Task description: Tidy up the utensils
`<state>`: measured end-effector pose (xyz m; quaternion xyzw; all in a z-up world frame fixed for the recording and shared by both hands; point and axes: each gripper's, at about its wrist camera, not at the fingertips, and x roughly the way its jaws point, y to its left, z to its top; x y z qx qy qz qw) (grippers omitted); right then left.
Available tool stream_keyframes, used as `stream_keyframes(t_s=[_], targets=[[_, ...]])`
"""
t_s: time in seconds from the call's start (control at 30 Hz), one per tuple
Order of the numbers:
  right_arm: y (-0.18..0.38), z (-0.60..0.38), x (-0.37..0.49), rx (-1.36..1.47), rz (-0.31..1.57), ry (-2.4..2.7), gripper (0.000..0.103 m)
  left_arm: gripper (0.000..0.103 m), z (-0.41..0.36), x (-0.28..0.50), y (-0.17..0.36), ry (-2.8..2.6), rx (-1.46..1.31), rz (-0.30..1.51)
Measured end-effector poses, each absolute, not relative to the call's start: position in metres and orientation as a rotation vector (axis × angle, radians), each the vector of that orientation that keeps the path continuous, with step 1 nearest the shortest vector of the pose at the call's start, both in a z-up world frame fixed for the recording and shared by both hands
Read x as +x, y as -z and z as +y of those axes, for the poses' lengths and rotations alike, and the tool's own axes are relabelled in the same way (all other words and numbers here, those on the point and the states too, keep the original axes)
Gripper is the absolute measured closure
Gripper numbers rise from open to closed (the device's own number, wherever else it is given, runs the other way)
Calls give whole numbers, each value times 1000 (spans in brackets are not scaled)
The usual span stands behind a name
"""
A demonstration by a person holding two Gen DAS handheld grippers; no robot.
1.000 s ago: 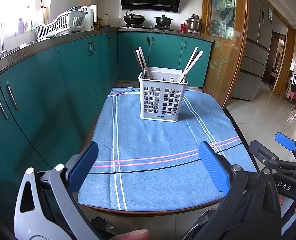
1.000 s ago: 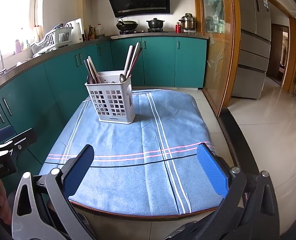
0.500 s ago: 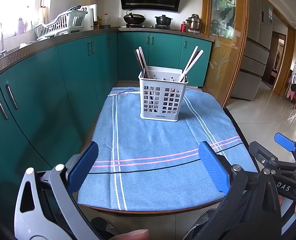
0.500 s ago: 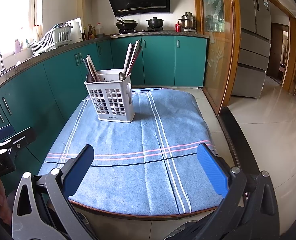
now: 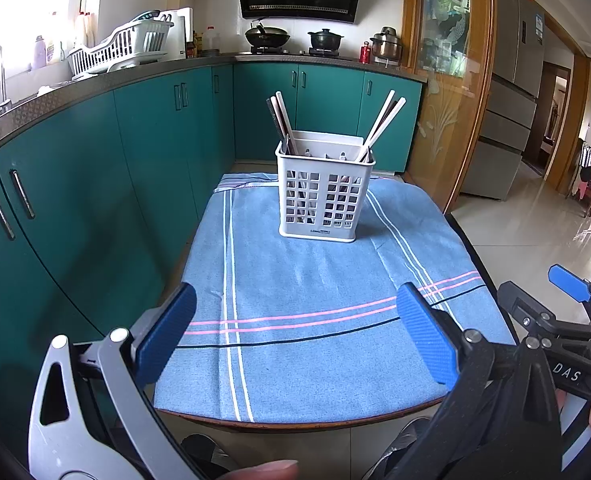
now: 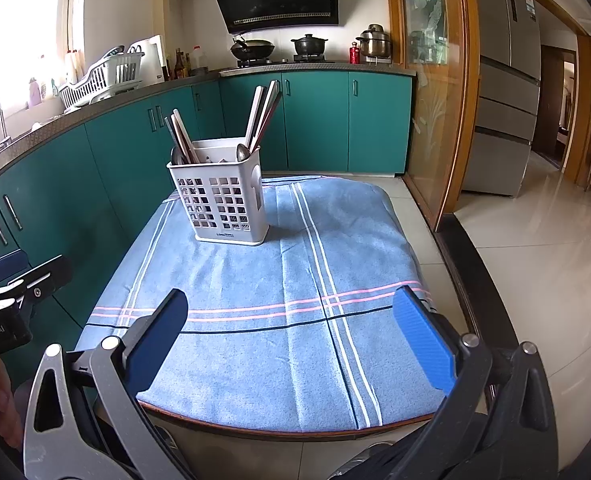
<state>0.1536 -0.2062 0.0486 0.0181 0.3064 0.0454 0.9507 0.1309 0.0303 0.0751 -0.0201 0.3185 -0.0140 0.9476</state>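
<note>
A white slotted utensil caddy [image 5: 322, 196] stands at the far end of a small table covered by a blue striped cloth [image 5: 307, 292]. It also shows in the right wrist view [image 6: 221, 204]. Chopsticks [image 5: 381, 124] lean out of both ends of it, and spoons [image 6: 242, 153] sit inside. My left gripper [image 5: 295, 334] is open and empty over the table's near edge. My right gripper [image 6: 291, 334] is open and empty, beside the left one. Each gripper shows at the edge of the other's view.
Teal cabinets [image 5: 95, 184] with a counter run along the left and back. A dish rack [image 5: 123, 46] and pots [image 5: 324, 39] sit on the counter. A wood-framed glass door [image 5: 449, 92] and a tiled floor [image 6: 535, 248] lie to the right.
Both grippers have drifted very slightly; the caddy sits a little differently in the views. Nothing was taken hold of or let go.
</note>
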Motion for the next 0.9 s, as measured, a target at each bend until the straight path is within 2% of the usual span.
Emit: stream_keyframes(t_s=[0.9], targets=[[-43,-207,158,30,627,-93,3,4,34,136,-71,26,-42,656]])
